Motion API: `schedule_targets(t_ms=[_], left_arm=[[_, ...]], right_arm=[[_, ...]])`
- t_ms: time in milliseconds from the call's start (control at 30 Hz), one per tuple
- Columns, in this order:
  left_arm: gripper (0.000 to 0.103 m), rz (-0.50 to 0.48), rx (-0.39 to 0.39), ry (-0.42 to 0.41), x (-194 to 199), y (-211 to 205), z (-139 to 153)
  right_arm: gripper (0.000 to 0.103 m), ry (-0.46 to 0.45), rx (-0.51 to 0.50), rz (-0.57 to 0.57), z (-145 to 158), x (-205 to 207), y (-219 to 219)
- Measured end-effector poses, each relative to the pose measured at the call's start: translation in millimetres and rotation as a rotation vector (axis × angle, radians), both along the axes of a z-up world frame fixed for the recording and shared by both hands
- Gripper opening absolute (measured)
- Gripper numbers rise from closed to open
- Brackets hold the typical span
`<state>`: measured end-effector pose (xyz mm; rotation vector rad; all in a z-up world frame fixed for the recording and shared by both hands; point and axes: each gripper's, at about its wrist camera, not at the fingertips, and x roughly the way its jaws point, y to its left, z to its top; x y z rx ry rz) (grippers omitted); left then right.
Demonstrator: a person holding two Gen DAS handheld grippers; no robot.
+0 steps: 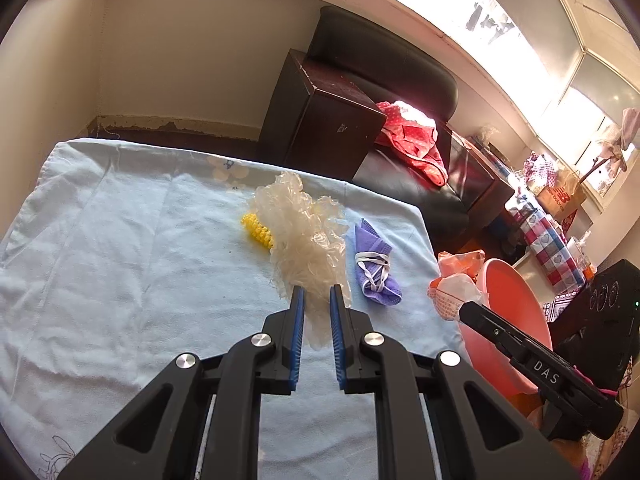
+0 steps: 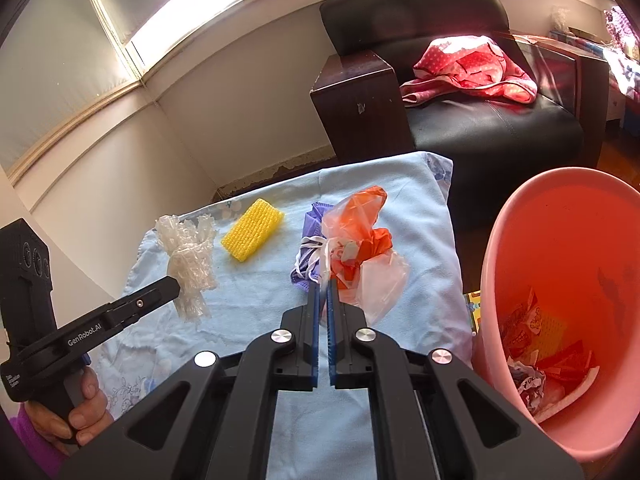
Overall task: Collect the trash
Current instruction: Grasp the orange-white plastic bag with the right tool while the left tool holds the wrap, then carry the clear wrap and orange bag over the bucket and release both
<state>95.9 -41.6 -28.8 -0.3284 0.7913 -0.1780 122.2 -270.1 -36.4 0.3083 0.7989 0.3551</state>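
Observation:
On the light blue cloth (image 1: 120, 240) lie a crumpled clear plastic wrap (image 1: 304, 232), a yellow foam net (image 1: 256, 232) and a purple face mask (image 1: 376, 264). My left gripper (image 1: 318, 294) is open, its fingers on either side of the wrap's near end. My right gripper (image 2: 323, 288) is shut on an orange and clear plastic bag (image 2: 360, 248), held above the cloth beside the pink bin (image 2: 560, 300). The wrap (image 2: 188, 264), the net (image 2: 252, 232) and the mask (image 2: 310, 248) also show in the right wrist view, as does the bag (image 1: 456, 280) in the left wrist view.
The pink bin (image 1: 504, 304) stands right of the cloth and holds wrappers (image 2: 536, 348). A black armchair (image 2: 480, 120) with a red garment (image 2: 472, 68) and a dark wooden side block (image 2: 360, 104) stand behind. Cluttered boxes (image 1: 556, 200) sit far right.

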Motion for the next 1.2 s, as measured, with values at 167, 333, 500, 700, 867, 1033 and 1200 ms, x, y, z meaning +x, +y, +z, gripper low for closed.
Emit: schedule_targets(t_ms=[167, 333, 500, 700, 867, 1033, 1200], left_arm=[[0.012, -0.038, 0.001, -0.025, -16, -13, 11], [0.012, -0.089, 0.006, -0.047, -30, -34, 21], [0.012, -0.144, 0.007, -0.059, -41, -59, 27], [0.012, -0.23, 0.014, -0.075, -45, -96, 35], [0.012, -0.312, 0.025, -0.087, -47, -132, 40], [0.012, -0.385, 0.024, -0.08, -46, -165, 41], [0.012, -0.445, 0.032, -0.052, -44, -194, 33]], right_arm=[[0.004, -0.033, 0.01, -0.013, 15, -24, -10], [0.004, -0.065, 0.011, -0.046, 25, -43, -26], [0.004, -0.081, 0.007, -0.095, 30, -59, -47], [0.004, -0.089, -0.006, -0.175, 30, -75, -77], [0.004, -0.079, -0.001, -0.246, 23, -84, -106], [0.004, -0.066, -0.009, -0.296, 16, -91, -127], [0.004, -0.053, -0.017, -0.325, 10, -94, -142]])
